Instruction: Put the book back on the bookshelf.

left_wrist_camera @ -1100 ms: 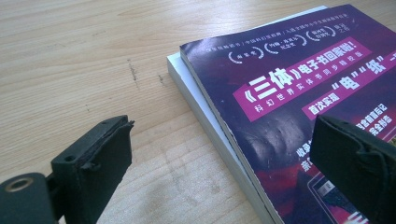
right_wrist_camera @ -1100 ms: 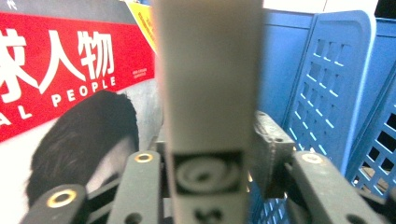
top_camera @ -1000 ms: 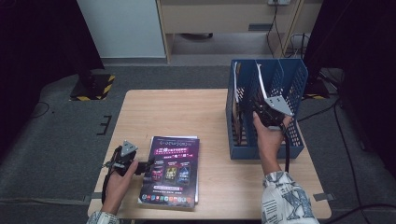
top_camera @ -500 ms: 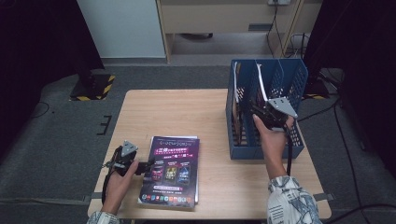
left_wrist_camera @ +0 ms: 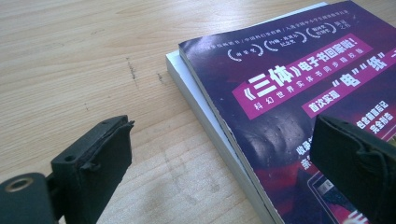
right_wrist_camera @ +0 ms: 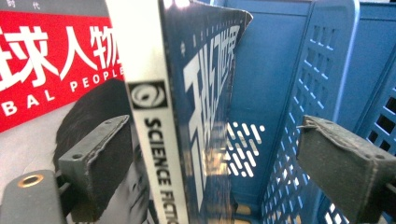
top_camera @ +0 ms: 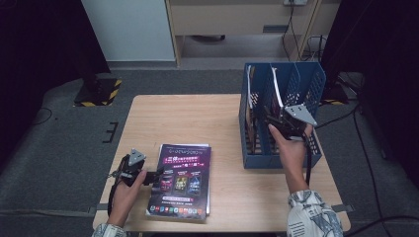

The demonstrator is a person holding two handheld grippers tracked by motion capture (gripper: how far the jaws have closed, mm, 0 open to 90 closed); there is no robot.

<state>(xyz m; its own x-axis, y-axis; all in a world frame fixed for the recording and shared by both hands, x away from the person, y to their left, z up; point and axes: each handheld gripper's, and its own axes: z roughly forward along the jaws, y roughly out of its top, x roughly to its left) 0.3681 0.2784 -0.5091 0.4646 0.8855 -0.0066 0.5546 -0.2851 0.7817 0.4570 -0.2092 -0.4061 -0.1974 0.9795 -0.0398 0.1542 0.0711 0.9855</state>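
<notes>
A blue file rack point(top_camera: 257, 160) stands at the table's right, with magazines upright in its slots. My right gripper point(top_camera: 274, 121) reaches into it from above. In the right gripper view its jaws point(right_wrist_camera: 213, 122) have just been opening and stand open. A dark blue science-fiction magazine point(right_wrist_camera: 159, 116) stands between them, clear of both pads. A purple magazine point(top_camera: 183, 180) lies flat at the front left on a white book point(left_wrist_camera: 196, 98). My left gripper point(top_camera: 157, 174) rests open at the magazine's left edge, one jaw over the cover point(left_wrist_camera: 289, 84) and one over bare wood.
A red-covered magazine point(right_wrist_camera: 51, 56) stands in the slot beside the blue one. The rack's perforated divider point(right_wrist_camera: 299, 84) is close on the other side. Bare wooden tabletop point(top_camera: 183, 118) lies between the rack and the flat stack. Cables trail off the table's right edge.
The right hand has barely shifted at the rack. The left hand and the purple magazine have stayed put.
</notes>
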